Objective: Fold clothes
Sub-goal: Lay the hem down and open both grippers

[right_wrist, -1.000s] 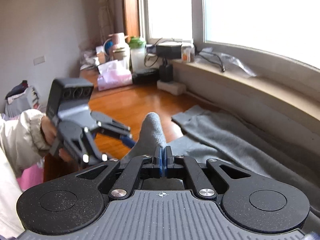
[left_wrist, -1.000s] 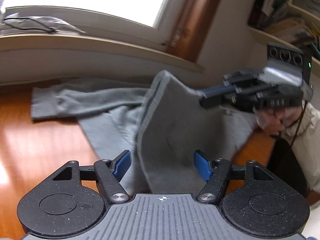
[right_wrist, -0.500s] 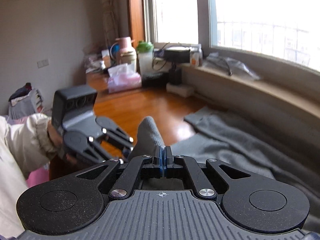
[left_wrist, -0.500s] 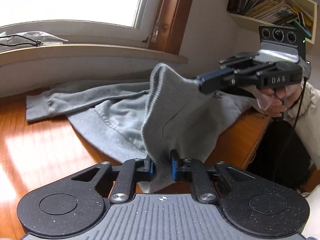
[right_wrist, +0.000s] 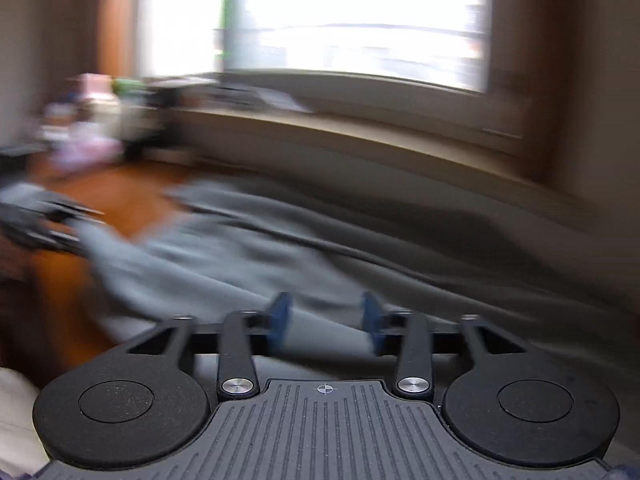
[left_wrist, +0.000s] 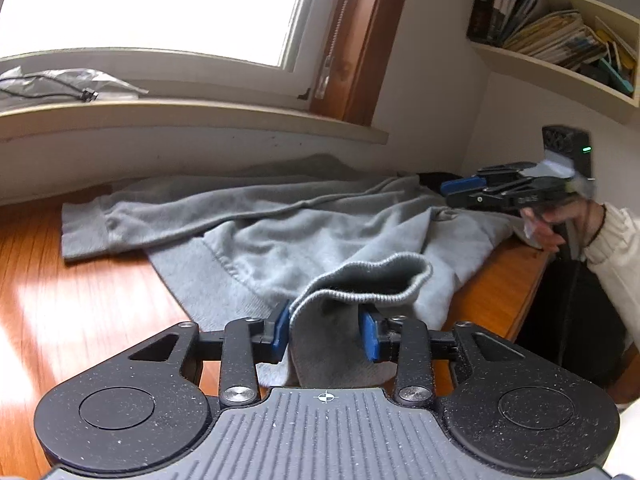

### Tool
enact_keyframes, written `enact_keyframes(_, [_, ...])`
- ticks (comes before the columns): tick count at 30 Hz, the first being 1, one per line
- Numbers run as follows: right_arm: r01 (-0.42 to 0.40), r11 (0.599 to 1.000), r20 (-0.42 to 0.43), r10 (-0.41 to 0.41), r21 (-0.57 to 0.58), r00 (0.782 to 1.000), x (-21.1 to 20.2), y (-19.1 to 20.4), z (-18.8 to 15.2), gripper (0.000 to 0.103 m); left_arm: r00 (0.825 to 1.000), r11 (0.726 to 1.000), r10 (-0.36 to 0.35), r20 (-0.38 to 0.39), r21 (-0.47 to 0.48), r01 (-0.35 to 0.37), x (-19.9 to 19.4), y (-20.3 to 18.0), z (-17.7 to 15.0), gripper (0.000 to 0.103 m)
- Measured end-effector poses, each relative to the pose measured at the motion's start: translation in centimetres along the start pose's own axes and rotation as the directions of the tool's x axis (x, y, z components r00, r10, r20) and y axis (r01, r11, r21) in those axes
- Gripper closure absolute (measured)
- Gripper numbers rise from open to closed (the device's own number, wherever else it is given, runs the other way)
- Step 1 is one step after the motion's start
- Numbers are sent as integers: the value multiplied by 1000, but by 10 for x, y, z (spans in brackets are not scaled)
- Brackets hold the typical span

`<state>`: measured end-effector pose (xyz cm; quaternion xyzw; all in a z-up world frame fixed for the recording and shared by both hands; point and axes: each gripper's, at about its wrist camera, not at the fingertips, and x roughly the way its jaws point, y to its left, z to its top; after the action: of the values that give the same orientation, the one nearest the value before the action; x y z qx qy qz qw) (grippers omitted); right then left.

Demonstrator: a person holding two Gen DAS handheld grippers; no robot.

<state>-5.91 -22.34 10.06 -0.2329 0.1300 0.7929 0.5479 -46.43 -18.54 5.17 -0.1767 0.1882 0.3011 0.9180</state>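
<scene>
The grey sweatshirt (left_wrist: 280, 236) lies spread across the tabletop (left_wrist: 80, 312), one sleeve extending along the far edge. The left tongs (left_wrist: 326, 332) have just been opening; a ribbed cuff sits between them. The right tongs (left_wrist: 460, 188) hover at the right edge.

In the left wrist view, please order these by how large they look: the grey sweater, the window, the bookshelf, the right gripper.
1. Window
2. Grey sweater, perhaps equal to the window; nearness to the camera makes this unsure
3. Bookshelf
4. Right gripper, smallest

Glossy wooden table (left_wrist: 72, 312); grey sweatshirt (left_wrist: 304, 232) spread across it, reaching far edge, sleeve stretched leftward.
</scene>
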Motion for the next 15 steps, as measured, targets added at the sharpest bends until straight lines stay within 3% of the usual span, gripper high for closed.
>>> enact_keyframes(2, [144,988,-31,-143,56,989,-9,-42,-17,53,1000,1000,14,-2,-3,-14,1,2,2,65])
enact_keyframes(7, [268,946,-138,-245,182,960,-18,-119,-54,46,999,998,38,29,-55,-36,-13,16,8,65])
enact_keyframes(12, [221,957,-175,-189,187,966,-13,-122,-70,43,996,993,80,36,-88,-76,-22,28,11,64])
enact_keyframes(13, [220,958,-176,-188,184,966,-12,-121,-72,46,996,993,86,33,-90,-82,-21,29,11,64])
enact_keyframes(15, [181,962,-176,-145,203,974,-17,-121,-74,84,995,991,94,28,-94,-91,-21,32,11,63])
